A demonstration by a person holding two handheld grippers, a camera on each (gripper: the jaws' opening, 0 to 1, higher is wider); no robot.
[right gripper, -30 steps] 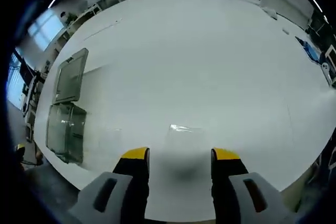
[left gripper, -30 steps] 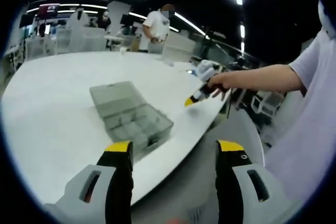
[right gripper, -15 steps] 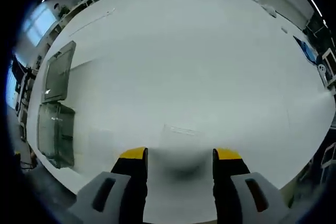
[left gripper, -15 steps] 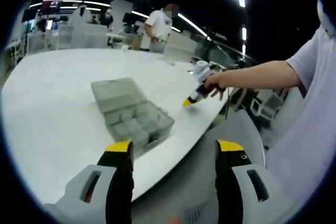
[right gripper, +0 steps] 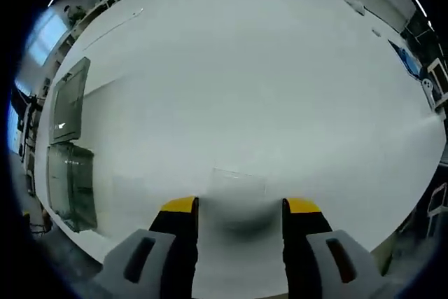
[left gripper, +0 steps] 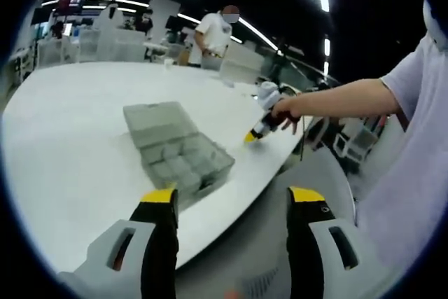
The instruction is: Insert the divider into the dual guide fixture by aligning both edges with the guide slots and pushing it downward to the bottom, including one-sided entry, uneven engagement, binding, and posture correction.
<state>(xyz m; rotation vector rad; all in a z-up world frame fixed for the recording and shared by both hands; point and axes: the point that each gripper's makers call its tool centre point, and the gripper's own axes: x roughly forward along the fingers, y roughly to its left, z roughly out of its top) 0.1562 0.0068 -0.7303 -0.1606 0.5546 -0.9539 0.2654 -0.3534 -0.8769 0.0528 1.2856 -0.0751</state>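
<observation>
Right gripper (right gripper: 239,206) low over the white table (right gripper: 280,75), jaws apart, nothing between them. Directly ahead, just past the yellow tips: the divider (right gripper: 238,181), a small clear plate lying flat, faint-edged and nearly lost against the tabletop, long side running across the jaw line. Clearly the nearer hand for the pickup. Left gripper (left gripper: 233,197) also spread and empty, hanging off the table's near edge. Beyond its tips, the guide fixture (left gripper: 183,157), a grey translucent compartment case with lid thrown open, well apart from the plate. Further off, a standing person (left gripper: 212,35).
</observation>
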